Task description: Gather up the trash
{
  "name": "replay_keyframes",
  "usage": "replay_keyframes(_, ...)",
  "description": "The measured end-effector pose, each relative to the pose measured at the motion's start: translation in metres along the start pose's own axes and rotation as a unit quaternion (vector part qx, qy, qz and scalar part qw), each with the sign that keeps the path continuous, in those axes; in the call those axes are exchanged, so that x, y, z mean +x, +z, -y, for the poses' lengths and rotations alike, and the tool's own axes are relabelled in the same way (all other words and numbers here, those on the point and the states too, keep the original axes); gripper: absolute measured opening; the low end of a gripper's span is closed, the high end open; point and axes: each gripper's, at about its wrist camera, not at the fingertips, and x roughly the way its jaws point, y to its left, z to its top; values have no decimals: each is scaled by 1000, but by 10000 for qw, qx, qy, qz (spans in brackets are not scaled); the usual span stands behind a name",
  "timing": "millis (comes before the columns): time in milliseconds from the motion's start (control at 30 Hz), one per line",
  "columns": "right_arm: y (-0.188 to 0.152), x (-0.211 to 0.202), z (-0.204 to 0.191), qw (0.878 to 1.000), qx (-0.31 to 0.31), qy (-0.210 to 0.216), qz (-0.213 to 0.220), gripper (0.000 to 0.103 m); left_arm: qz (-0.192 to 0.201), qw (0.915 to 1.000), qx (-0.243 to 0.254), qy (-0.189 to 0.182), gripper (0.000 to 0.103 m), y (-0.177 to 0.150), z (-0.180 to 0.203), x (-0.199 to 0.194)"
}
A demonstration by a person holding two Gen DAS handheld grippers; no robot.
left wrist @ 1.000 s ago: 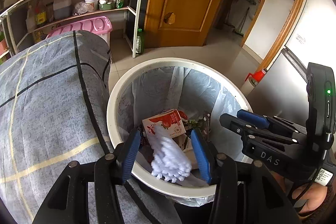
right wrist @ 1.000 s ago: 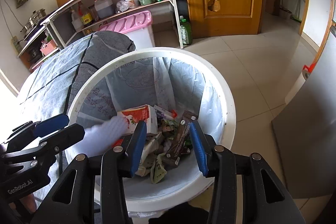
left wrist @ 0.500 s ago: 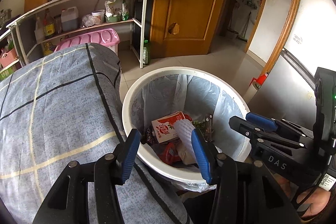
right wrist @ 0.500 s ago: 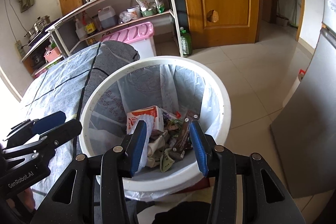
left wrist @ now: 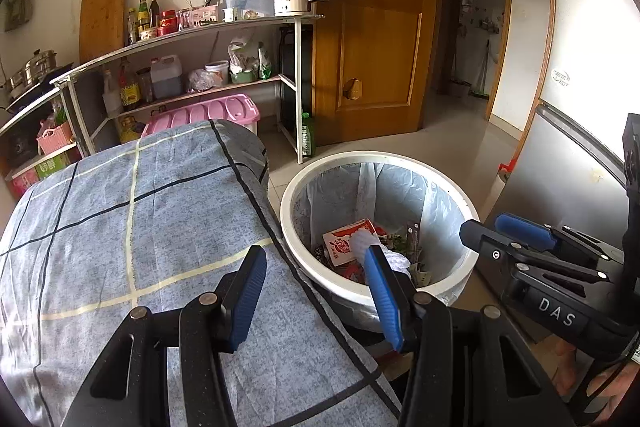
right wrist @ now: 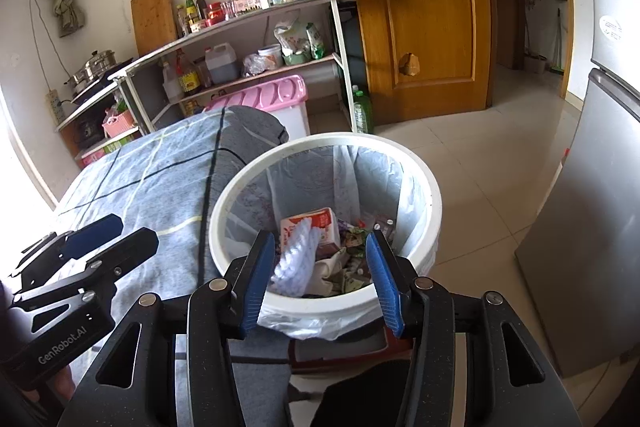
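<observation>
White netted wad (right wrist: 296,259) now lying in lined bin (right wrist: 424,183) atop red-and-white carton (right wrist: 316,229), no longer falling. Left claw (left wrist: 316,297) pulled back over grey checked table (left wrist: 120,227), wide, empty. Right claw (right wrist: 320,277) wide, empty, near bin rim. Drop-off looks complete.

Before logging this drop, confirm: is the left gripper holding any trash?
No: the left gripper is open with nothing between its pads, and the white foam wrap lies in the bin.
</observation>
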Motion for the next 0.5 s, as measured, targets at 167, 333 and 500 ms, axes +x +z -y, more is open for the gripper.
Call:
replay_keyframes(167, -9, -25, -6, 9996, 33, -46, 284, 49, 239, 9995, -19, 199, 51, -8, 1, -22)
replay_keyframes(333, -16, -41, -11, 9987, 26, -138, 485, 49, 378, 9987, 9, 330, 51, -17, 8, -38)
replay_keyframes(500, -23, -48, -13, 9984, 11, -186, 538, 49, 371, 9988, 13, 317, 51, -23, 15, -44)
